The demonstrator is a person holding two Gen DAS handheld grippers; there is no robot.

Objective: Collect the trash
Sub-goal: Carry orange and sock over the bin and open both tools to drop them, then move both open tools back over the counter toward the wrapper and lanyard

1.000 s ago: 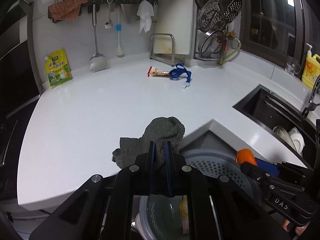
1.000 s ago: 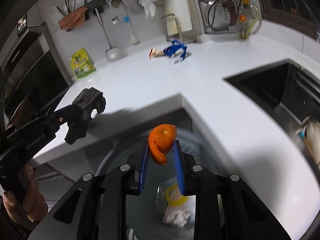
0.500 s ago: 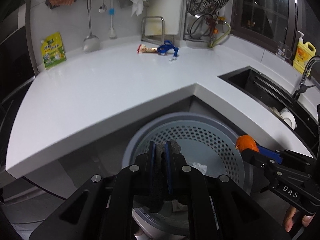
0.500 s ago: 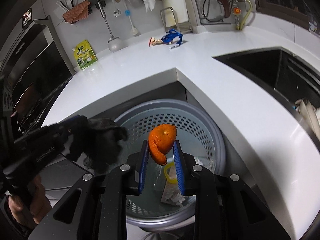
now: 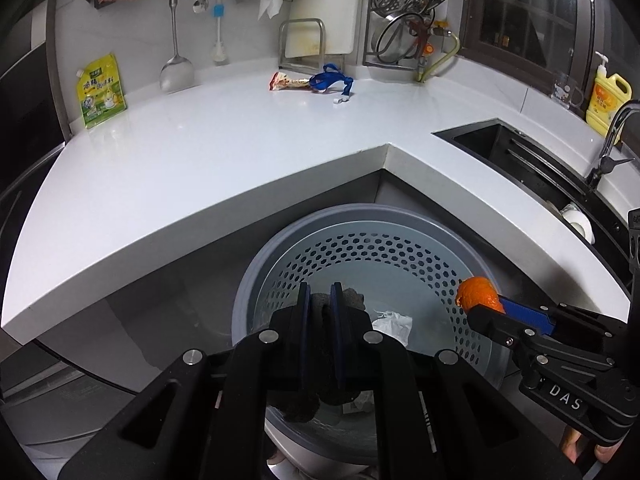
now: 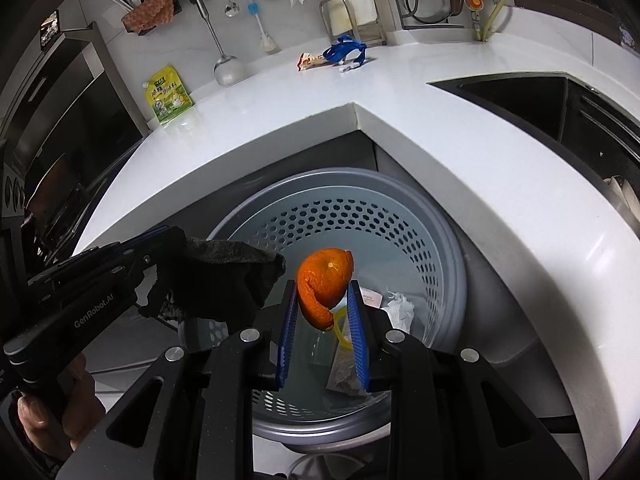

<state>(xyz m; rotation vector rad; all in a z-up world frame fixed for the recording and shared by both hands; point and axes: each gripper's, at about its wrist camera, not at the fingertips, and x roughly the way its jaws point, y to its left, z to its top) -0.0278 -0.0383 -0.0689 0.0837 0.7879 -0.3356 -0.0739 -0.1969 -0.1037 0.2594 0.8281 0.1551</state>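
A dark grey rag [image 6: 224, 272] is pinched in the left claw [image 5: 319, 300], hanging over the open perforated trash bin [image 5: 400, 236]; its lower folds are hidden behind the claw body. The right claw [image 6: 323, 300] grips a curl of orange peel [image 6: 326, 280] above the same bin. Inside lie crumpled white paper [image 6: 398, 306] and a packet [image 6: 344, 372] partly hidden by the fingers. The left tool reads "GenRobot.AI", the right "DAS". On the white table [image 5: 224, 148] lie a snack wrapper [image 5: 288, 82] and blue lanyard [image 5: 330, 80]; the yellow pouch's [image 5: 100, 94] print is too small to read.
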